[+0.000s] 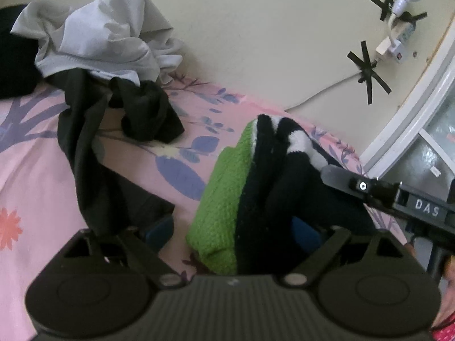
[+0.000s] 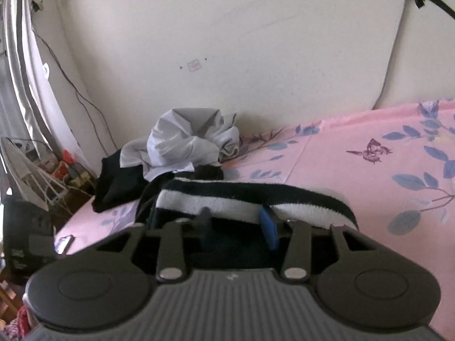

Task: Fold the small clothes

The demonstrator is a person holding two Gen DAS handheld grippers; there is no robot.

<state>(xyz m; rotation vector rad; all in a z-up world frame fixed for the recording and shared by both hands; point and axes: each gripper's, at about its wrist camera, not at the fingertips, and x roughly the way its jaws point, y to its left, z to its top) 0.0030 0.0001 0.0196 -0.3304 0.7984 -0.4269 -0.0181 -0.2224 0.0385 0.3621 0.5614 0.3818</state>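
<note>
Right wrist: tool (image 2: 237, 221) grips striped sock (image 2: 256, 199) (fuzzy).

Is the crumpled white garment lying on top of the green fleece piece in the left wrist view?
No, the white garment sits far back by the wall, apart from the green fleece piece.

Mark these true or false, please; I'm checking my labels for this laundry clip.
1. The bedsheet is pink with blue leaves. True.
2. A crumpled grey garment lies near the wall. True.
3. The green fleece sits on top of the grey garment. False: the green fleece lies apart from it, against a black-and-white striped piece.
4. The left gripper is clamped shut on the fleece. False: the left gripper is open, with its fingers wide on either side of the pile.
5. A black garment lies beside the grey one. True.
</note>
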